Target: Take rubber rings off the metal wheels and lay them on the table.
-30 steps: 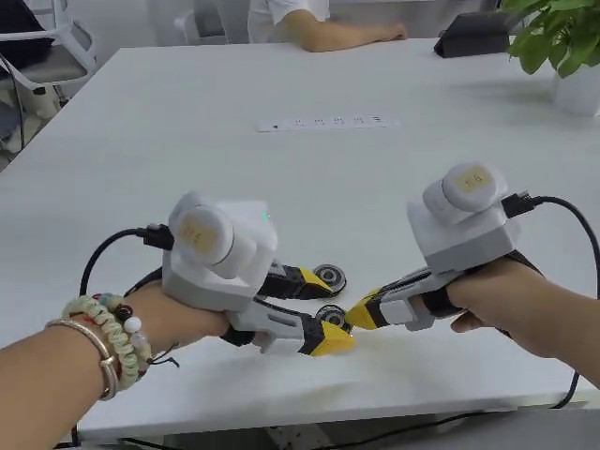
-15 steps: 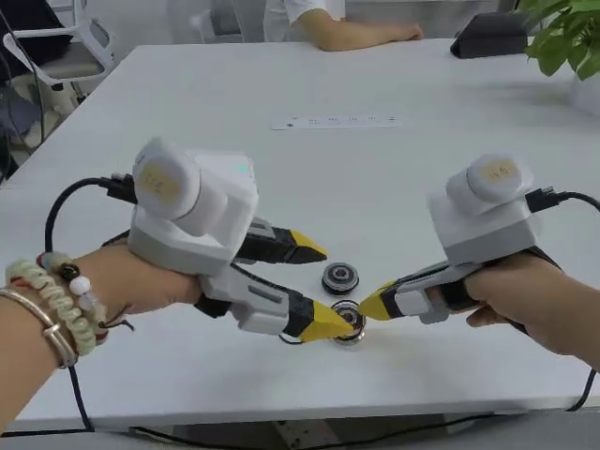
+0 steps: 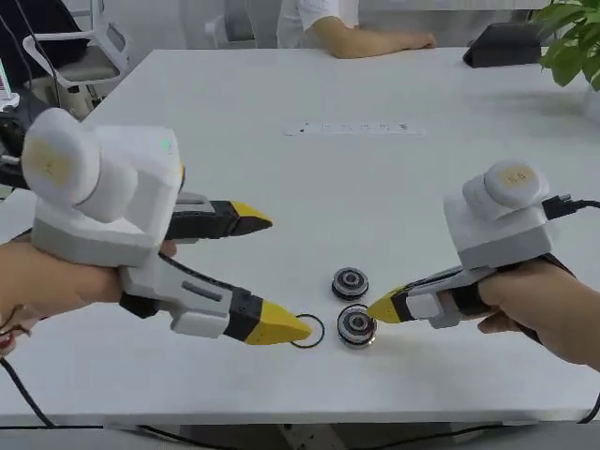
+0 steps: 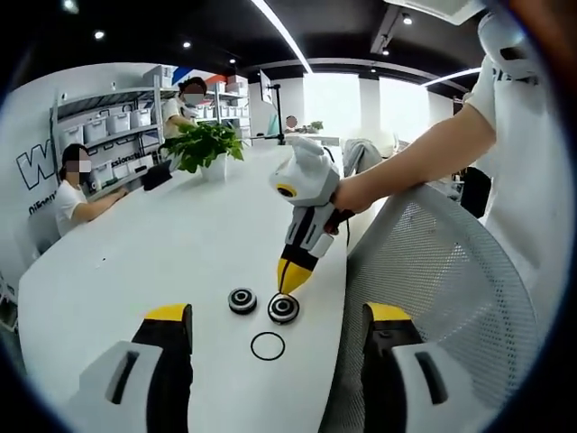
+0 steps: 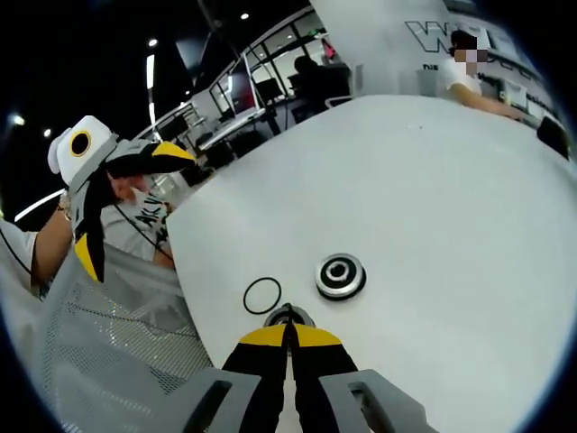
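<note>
Two small metal wheels sit near the table's front edge: a far wheel point(image 3: 350, 282) with a dark rim and a near wheel point(image 3: 357, 323). A thin black rubber ring point(image 3: 307, 331) lies flat on the table just left of the near wheel. My left gripper point(image 3: 272, 275) is raised left of the wheels, open, with nothing between its jaws. My right gripper point(image 3: 380, 307) is shut, its yellow tips touching the near wheel's right side. In the left gripper view, the ring point(image 4: 268, 345) and both wheels point(image 4: 283, 308) lie ahead. In the right gripper view, the near wheel point(image 5: 287, 316) peeks out behind the shut tips point(image 5: 288, 336).
The white table point(image 3: 281, 169) stretches far ahead, with a flush power strip point(image 3: 354, 128) at mid table. A person's arm point(image 3: 375, 39) rests on the far edge, beside a dark case point(image 3: 506, 42) and a green plant point(image 3: 572, 47). A mesh chair point(image 4: 433, 271) stands below the table's near edge.
My left gripper has lifted and drawn back to the left, away from the near wheel. The black ring now lies uncovered on the table. The right gripper stays at the wheel.
</note>
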Action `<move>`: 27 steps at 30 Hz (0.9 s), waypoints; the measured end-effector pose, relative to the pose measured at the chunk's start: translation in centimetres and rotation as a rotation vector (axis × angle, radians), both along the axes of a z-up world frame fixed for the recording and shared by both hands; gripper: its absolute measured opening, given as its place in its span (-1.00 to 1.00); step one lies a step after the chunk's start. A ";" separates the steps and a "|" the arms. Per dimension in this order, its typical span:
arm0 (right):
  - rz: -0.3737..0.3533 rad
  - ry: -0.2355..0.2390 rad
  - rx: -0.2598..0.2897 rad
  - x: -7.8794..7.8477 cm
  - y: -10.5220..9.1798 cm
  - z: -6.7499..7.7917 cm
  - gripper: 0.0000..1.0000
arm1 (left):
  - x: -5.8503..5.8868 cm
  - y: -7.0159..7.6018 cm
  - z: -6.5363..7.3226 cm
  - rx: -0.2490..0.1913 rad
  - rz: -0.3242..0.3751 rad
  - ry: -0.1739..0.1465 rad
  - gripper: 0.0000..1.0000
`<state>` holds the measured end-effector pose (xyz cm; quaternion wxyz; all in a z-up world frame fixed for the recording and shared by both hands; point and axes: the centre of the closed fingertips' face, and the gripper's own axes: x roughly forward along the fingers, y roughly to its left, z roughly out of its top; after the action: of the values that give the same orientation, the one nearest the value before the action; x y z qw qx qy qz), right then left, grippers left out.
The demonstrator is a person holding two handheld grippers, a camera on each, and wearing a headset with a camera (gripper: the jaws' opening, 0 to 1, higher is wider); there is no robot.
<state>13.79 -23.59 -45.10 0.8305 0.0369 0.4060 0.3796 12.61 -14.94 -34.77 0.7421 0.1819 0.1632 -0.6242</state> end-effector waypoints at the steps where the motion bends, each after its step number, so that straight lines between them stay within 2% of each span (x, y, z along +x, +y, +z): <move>1: -0.001 0.000 0.001 0.0 0.0 0.0 -1.00 | 0.0 0.5 0.0 0.004 0.011 -0.001 0.53; 3: 0.000 0.000 0.000 0.0 0.0 0.0 -1.00 | 0.0 1.6 0.0 0.018 0.042 -0.004 0.58; 7: 0.000 0.000 0.002 0.0 0.0 0.0 -1.00 | -0.2 3.4 0.2 0.016 0.093 -0.012 0.61; 10: 0.002 0.001 0.001 -0.1 0.1 0.0 -1.00 | -0.4 4.2 0.2 0.004 0.119 -0.005 0.63; 14: 0.001 -0.001 0.008 -0.1 0.2 0.2 -1.00 | -0.9 5.1 -0.5 0.004 0.152 0.006 0.64; 20: -0.001 -0.003 0.014 -0.1 0.2 0.3 -1.00 | -1.7 5.8 -2.2 -0.005 0.196 0.048 0.64; 24: 0.000 -0.008 0.019 -0.2 0.4 0.6 -1.00 | -1.9 6.2 -2.8 -0.031 0.238 0.080 0.64; 27: 0.000 -0.016 0.028 -0.2 0.5 1.0 -1.00 | -1.9 6.4 -3.1 -0.035 0.257 0.094 0.63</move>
<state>13.60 -23.09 -44.13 0.8330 0.0453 0.3941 0.3856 10.67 -8.52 -37.84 0.8105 0.1169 0.2091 -0.5345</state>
